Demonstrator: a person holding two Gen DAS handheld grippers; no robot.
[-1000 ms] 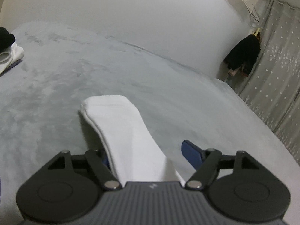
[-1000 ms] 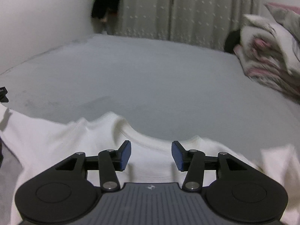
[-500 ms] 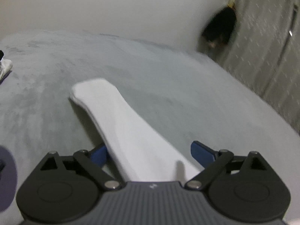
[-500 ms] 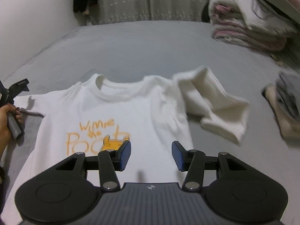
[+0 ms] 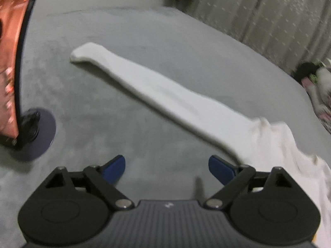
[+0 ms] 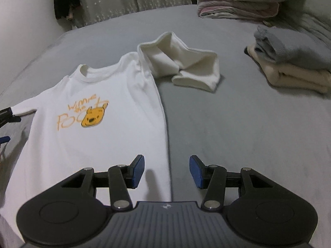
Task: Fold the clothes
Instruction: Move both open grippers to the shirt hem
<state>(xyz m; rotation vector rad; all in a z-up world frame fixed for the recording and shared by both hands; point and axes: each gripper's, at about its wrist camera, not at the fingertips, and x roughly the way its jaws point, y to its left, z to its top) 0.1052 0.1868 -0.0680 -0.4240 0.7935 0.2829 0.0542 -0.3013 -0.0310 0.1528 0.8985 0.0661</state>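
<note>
A white long-sleeved shirt [image 6: 99,128] with an orange bear print lies face up on the grey bed [image 6: 238,128]. Its right sleeve [image 6: 186,66] is crumpled beside the shoulder. Its left sleeve [image 5: 157,91] lies stretched out flat in the left wrist view. My right gripper [image 6: 167,170] is open and empty, hovering over the shirt's right side edge near the hem. My left gripper [image 5: 166,168] is open and empty above bare bed, just short of the left sleeve's armpit. The left gripper also shows at the left edge of the right wrist view [image 6: 6,117].
Folded grey and cream clothes [image 6: 293,62] are stacked at the right. A heap of bedding [image 6: 238,2] lies at the back. A dark garment [image 6: 64,0] hangs by the curtain. A dark round base with an orange-patterned object [image 5: 31,132] stands left of the left gripper.
The left gripper has let the sleeve go and pulled back; the sleeve now lies flat. The right gripper has drawn back from the collar toward the hem and stays open.
</note>
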